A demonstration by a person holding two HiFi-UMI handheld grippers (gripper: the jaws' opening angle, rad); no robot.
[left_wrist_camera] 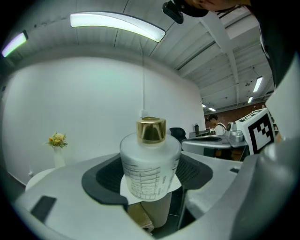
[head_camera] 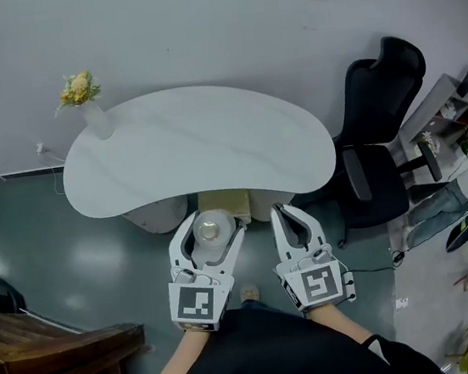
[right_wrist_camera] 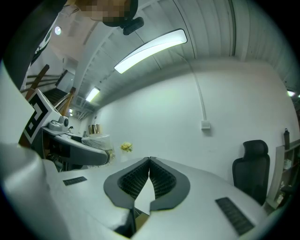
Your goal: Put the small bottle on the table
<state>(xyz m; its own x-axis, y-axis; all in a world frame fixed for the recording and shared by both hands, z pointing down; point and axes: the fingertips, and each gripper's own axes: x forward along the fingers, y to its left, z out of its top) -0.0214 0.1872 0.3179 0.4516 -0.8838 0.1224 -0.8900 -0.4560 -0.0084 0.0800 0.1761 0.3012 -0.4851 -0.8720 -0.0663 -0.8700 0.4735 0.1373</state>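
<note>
A small frosted white bottle (left_wrist_camera: 150,165) with a gold cap (left_wrist_camera: 151,130) stands upright between the jaws of my left gripper (head_camera: 213,230), which is shut on it. In the head view the bottle (head_camera: 213,227) hangs just short of the near edge of the white kidney-shaped table (head_camera: 194,144). My right gripper (head_camera: 290,219) is beside it to the right, its jaws shut with tips touching and nothing between them. In the right gripper view the closed gripper (right_wrist_camera: 149,165) points at the wall, and the bottle (right_wrist_camera: 97,138) shows at the left.
A white vase with yellow flowers (head_camera: 86,103) stands at the table's far left corner. A black office chair (head_camera: 377,133) sits right of the table. A dark wooden bench (head_camera: 42,352) is at lower left. A beige table base (head_camera: 223,205) stands under the tabletop.
</note>
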